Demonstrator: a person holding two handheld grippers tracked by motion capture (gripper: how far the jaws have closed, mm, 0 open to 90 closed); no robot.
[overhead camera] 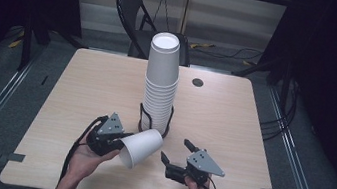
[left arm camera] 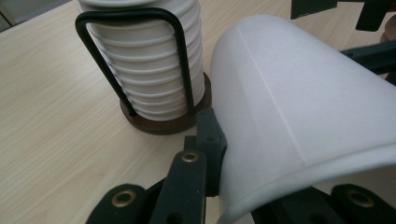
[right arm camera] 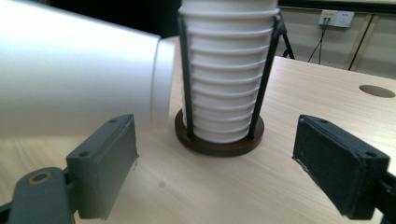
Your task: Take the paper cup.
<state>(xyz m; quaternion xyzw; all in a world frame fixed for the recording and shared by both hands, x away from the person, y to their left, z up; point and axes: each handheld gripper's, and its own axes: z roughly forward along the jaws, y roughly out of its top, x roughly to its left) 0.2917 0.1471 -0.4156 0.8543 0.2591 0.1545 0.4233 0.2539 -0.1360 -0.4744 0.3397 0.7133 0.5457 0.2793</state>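
White, smooth paper cup (overhead camera: pixel 141 147), tapered and unprinted, is clamped on its side by the left gripper (overhead camera: pixel 116 142) above the pale woodgrain table (overhead camera: pixel 81 86), beside ribbed stacked cups (overhead camera: pixel 161 81) in a wire holder (overhead camera: pixel 155 118); right gripper (overhead camera: pixel 173 155) is spread, unloaded.

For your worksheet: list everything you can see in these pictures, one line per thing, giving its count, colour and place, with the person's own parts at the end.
loose paper cup: one, white, tipped on its side above the table's near edge, in the left gripper
cup stack: one tall stack, white, upside down, at the table's middle
stack holder: one, black wire uprights on a dark round base, around the stack's foot
table: one, pale wood, with a round dark hole near its far right
folding chair: one, black, behind the table
left gripper: one, black, shut on the loose paper cup
right gripper: one, black, open, beside the cup
hands: two, at the near edge
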